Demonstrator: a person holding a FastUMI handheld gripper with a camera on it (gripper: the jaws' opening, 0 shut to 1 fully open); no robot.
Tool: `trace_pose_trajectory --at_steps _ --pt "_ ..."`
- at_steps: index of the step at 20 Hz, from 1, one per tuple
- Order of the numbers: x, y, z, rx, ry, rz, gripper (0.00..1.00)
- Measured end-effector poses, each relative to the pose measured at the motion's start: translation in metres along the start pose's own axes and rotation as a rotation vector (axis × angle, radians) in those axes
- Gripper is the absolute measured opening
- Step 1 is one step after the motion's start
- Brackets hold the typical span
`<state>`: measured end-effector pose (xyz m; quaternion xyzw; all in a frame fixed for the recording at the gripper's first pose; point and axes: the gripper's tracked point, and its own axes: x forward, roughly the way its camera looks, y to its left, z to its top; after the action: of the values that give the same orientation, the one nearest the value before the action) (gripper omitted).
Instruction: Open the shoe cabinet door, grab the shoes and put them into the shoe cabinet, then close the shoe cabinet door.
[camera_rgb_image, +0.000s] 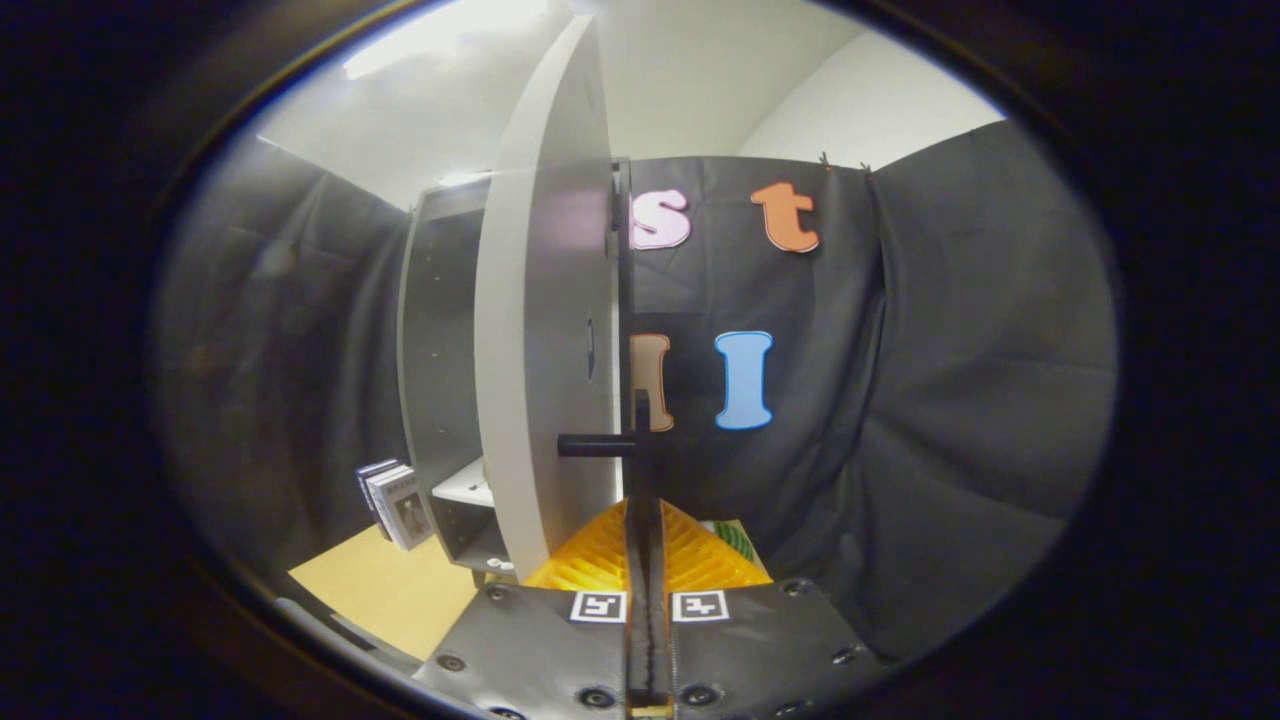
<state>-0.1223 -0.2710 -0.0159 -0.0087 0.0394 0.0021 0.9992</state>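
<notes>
The grey shoe cabinet (440, 330) stands ahead to the left, its dark inside and a white shelf (465, 485) in sight. Its pale grey door (545, 330) is swung out towards me and I see it almost edge-on. A black bar handle (600, 445) sticks out from the door on a short stub. The handle's upright bar runs down between my orange fingers (590, 565). My gripper (645, 560) is shut on that bar, with one finger pressing on each side.
A couple of small boxes (395, 505) lean beside the cabinet's foot on a tan wooden surface (385, 590). A green striped object (735, 535) peeks out past the right finger. Black cloth walls close in on the left and right.
</notes>
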Motion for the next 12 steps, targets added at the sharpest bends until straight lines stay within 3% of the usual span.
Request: trace_pose_trajectory --at_steps 7,12 --pt "-0.026 -0.004 0.001 -0.042 -0.008 -0.049 0.02" --pt "-0.06 0.028 0.0 -0.039 -0.048 -0.095 0.02"
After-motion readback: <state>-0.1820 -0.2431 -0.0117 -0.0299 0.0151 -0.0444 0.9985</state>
